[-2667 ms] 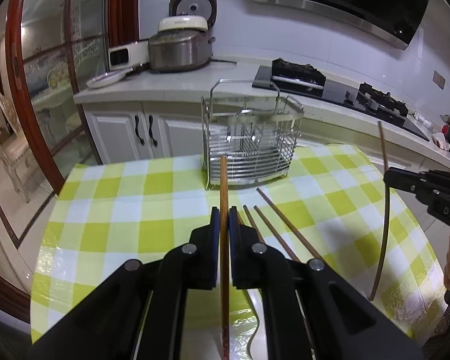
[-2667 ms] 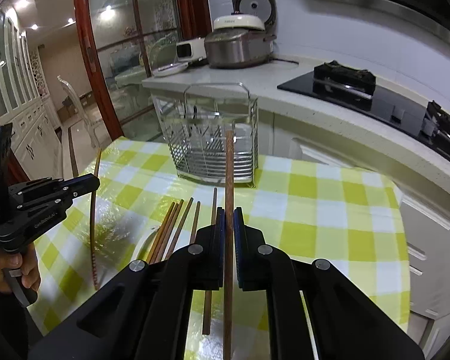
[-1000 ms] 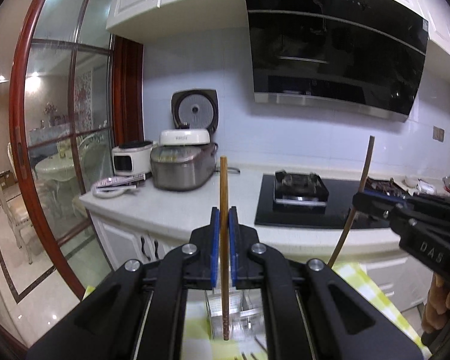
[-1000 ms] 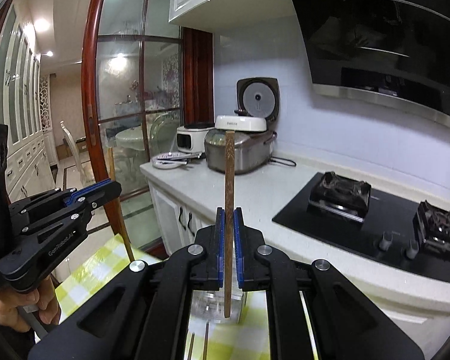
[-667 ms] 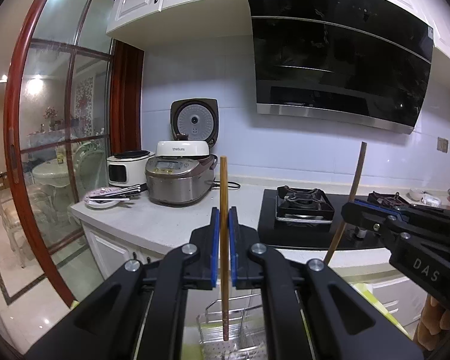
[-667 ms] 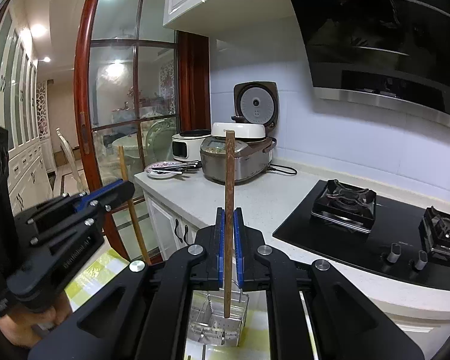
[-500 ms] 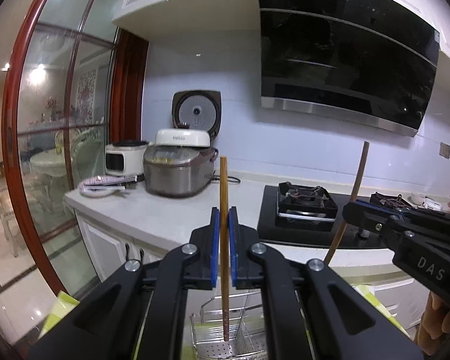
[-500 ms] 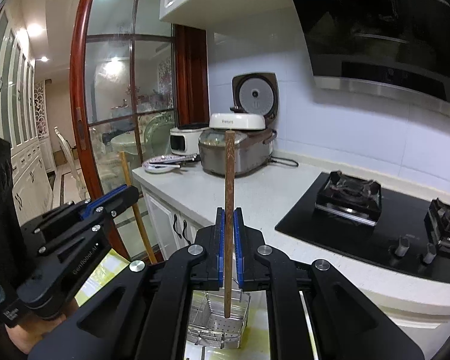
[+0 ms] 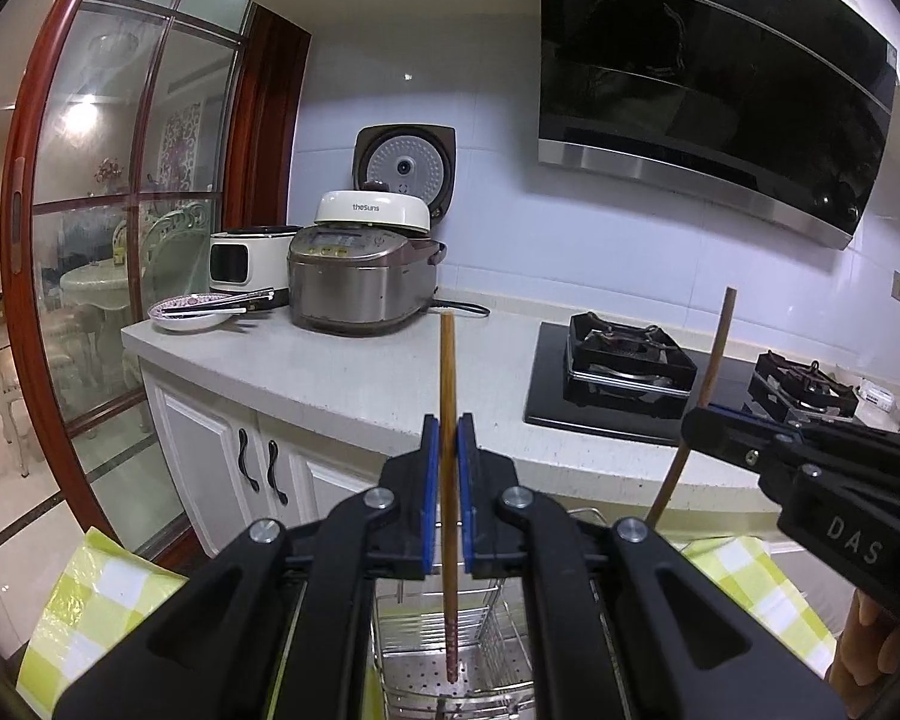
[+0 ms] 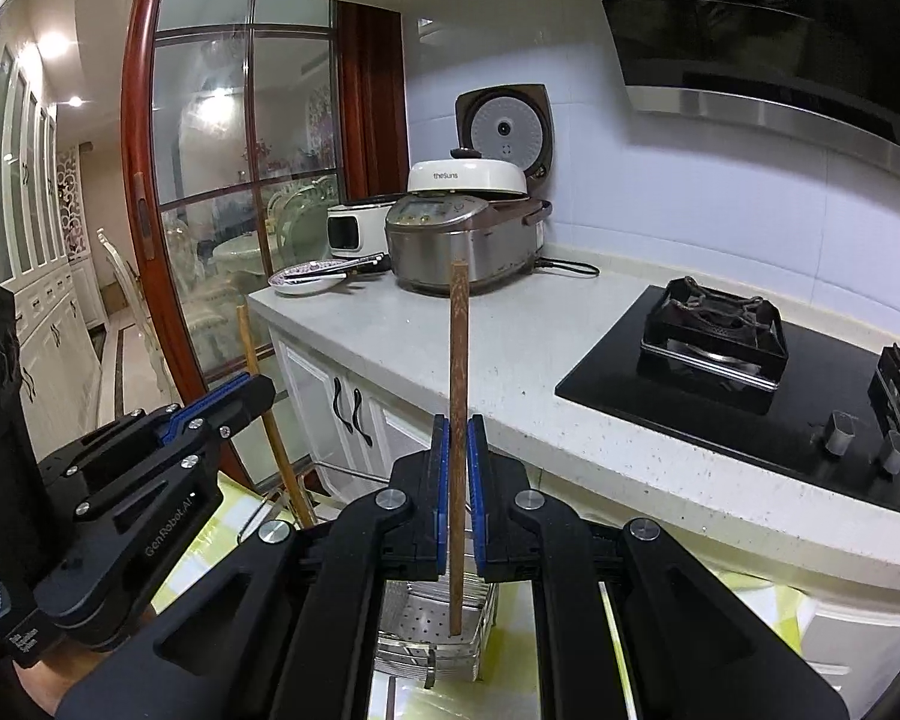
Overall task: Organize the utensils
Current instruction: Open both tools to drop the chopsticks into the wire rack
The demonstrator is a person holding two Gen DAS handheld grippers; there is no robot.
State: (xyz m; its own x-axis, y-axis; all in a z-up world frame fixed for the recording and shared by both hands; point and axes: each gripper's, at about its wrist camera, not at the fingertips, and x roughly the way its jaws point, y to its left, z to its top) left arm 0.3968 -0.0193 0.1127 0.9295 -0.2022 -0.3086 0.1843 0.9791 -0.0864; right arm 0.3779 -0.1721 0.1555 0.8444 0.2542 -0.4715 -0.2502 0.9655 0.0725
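Two grippers, left gripper [image 9: 448, 504] and right gripper [image 10: 457, 495], each stay clamped on an upright chopstick [image 9: 448, 396], now lowered closer above the wire rack [image 9: 486, 648].

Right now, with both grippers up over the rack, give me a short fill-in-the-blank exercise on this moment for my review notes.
1. The left gripper is shut on a single ____, held upright.
2. The lower tip of the right gripper's chopstick hangs over the metal ____ on the checked tablecloth.
3. On the counter, the plate lies to the ____ of the rice cooker in the left wrist view.

Missing words: chopstick; utensil rack; left
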